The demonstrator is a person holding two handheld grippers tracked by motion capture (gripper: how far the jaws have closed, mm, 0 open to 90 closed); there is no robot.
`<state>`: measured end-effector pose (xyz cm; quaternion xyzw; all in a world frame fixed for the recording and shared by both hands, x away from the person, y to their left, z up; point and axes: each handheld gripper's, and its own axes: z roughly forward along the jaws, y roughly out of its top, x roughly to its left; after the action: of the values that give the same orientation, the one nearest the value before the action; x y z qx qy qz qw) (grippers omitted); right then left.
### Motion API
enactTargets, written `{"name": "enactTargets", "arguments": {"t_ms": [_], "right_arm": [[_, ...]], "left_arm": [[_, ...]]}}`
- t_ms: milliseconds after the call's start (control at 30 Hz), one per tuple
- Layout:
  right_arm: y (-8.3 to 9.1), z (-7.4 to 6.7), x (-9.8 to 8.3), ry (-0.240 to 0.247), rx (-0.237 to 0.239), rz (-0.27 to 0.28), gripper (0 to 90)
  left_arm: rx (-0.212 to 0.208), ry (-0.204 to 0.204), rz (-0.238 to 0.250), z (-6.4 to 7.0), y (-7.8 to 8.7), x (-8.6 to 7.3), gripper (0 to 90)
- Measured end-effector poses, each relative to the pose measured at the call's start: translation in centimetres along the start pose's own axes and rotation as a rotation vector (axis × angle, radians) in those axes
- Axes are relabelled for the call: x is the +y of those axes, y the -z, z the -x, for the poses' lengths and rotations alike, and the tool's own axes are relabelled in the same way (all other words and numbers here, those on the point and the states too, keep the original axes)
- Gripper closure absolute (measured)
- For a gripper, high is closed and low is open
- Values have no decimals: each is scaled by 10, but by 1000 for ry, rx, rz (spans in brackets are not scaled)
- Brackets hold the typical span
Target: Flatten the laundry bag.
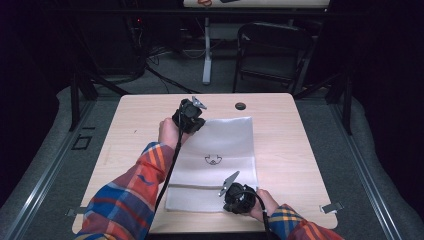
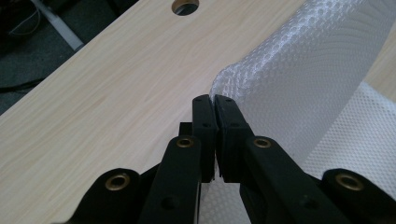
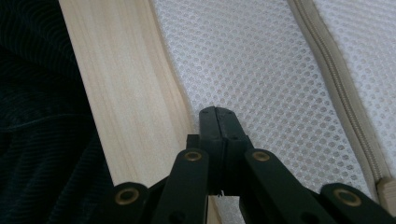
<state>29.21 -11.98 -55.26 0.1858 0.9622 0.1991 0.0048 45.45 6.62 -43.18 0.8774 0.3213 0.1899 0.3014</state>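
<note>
Mesh bag [image 1: 220, 160], white and zippered, lies flat on the bench [image 1: 300, 165] with its long axis running from the near edge away from us, a small dark emblem [image 1: 214, 159] near its middle and the zipper [image 1: 200, 187] crossing it close to the near end. We see the left tongs [image 1: 189, 119] at the far left corner of the bag; in the left gripper view their jaws stand together, clamped on the corner of the mesh bag [image 2: 299, 93], which rises off the wood and curls over in a fold. The right tongs [image 1: 239, 197] sit at the near edge, just right of the bag's middle; in the right gripper view their jaws are likewise pressed together over the mesh bag [image 3: 261, 70], and we judge them to be pinching its near hem, with the zipper [image 3: 336, 88] running along one side and the edge of the bench [image 3: 126, 93] along the other. The relation that matters is thus a diagonal one: the two grips lie at opposite ends of the long axis, left hand far, right hand near. We judge the work in hand to be a fold along that axis, the lifted far corner being the free end and the near grip the anchor; the left tongs would need to carry their corner toward us. A round hole [image 1: 240, 106] in the bench lies just beyond the bag's far edge.
</note>
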Motion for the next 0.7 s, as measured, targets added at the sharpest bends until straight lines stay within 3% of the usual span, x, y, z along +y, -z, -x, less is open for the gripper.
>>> {"name": "enactTargets", "arguments": {"t_ms": [133, 233, 700], "right_arm": [[-2, -1, -1, -19, 12, 26, 900], [0, 0, 0, -4, 10, 1, 900], [-1, 1, 0, -20, 20, 9, 900]], "left_arm": [[7, 4, -1, -4, -6, 3, 873], [18, 9, -5, -7, -11, 5, 873], [45, 26, -24, -13, -29, 14, 854]]}}
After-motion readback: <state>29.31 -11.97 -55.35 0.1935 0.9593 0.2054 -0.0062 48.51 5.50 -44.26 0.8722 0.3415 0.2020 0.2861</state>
